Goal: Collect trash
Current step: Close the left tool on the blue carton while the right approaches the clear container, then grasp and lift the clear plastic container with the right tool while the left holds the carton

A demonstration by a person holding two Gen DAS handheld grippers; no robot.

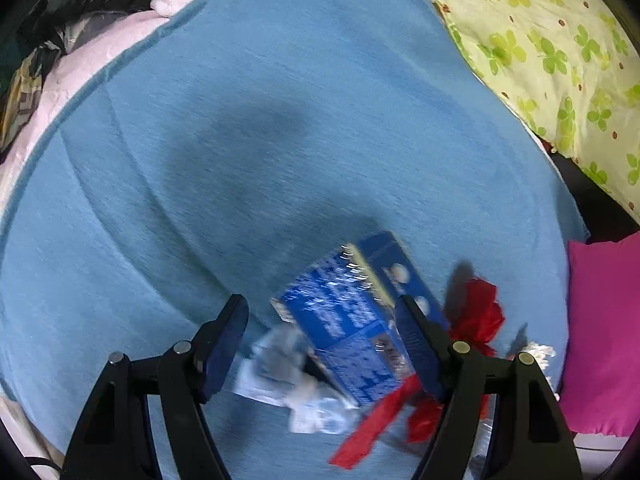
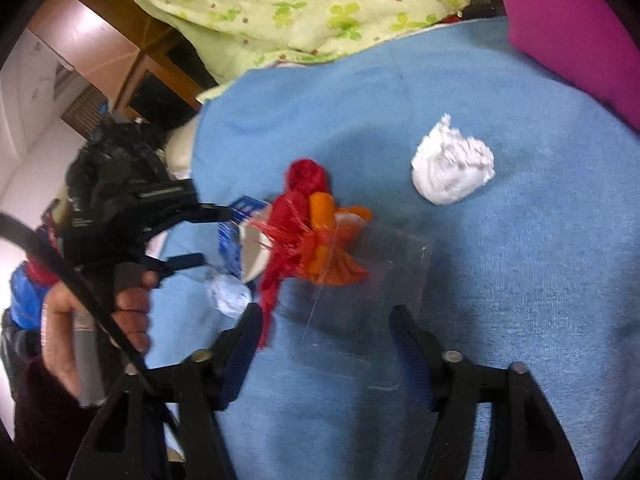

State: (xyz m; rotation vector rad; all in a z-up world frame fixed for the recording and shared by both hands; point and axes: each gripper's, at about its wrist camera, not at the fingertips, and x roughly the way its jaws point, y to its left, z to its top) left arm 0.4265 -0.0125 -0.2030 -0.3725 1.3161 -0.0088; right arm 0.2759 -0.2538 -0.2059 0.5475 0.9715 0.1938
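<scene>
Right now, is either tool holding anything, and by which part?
Left tool: nothing; blue carton sits loose between its jaws. Right tool: unclear, straddling clear plastic box.

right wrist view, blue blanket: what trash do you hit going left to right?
Crumpled pale blue wad → blue carton → red mesh netting → orange wrapper → clear plastic container → white crumpled tissue, all on the blue blanket.

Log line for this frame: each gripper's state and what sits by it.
left gripper: open, blue carton between jaws | right gripper: open over clear plastic tray | red mesh, white wad on blue towel
</scene>
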